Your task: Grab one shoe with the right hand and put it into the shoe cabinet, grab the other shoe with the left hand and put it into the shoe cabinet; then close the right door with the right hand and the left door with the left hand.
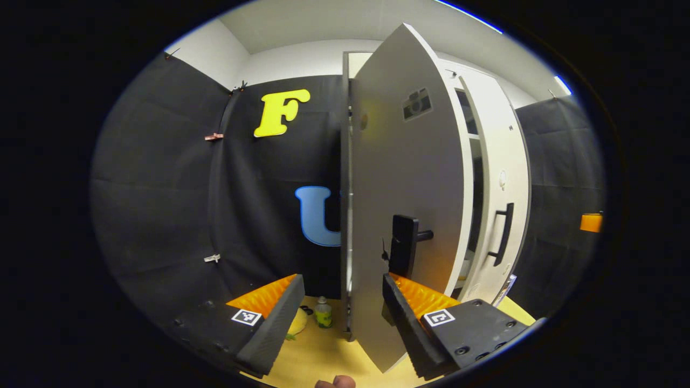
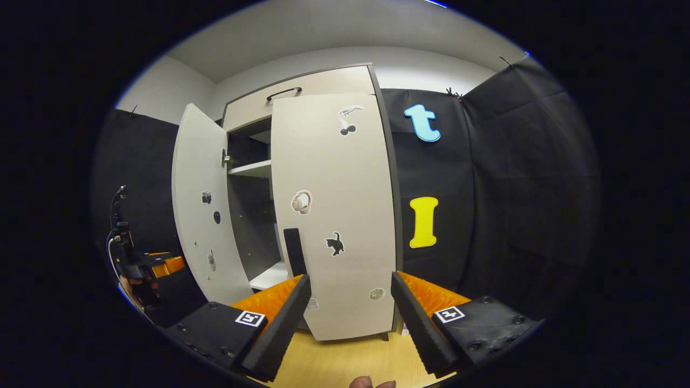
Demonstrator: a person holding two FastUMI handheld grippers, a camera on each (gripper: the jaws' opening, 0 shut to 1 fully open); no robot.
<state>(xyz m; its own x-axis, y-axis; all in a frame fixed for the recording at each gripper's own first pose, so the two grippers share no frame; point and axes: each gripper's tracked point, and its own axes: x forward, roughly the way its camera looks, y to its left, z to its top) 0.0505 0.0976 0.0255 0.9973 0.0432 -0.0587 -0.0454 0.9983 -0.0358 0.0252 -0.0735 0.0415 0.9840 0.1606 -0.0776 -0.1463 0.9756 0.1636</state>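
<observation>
A black cloth wall rings the booth, with white wall above it and a pale wood floor underfoot.

In the left gripper view, the left gripper has its jaws spread wide and empty, level and facing the outer face of the left door, which stands swung out edge-on just ahead. The door's black handle sits just above the right-hand finger. Past the door's edge is the right door with its own black handle. On the floor between the fingers, near the foot of the cloth, stand a small bottle and a yellow thing beside it; what that is I cannot tell.

In the right gripper view, the right gripper also has its jaws wide apart and empty, aimed level at the shoe cabinet. The right door lies shut or nearly so, with stickers on its face; the left door hangs open, showing a shelf and dark insides. No shoe can be made out inside from here. Far left, the other gripper shows beside the open door, held in a hand.
</observation>
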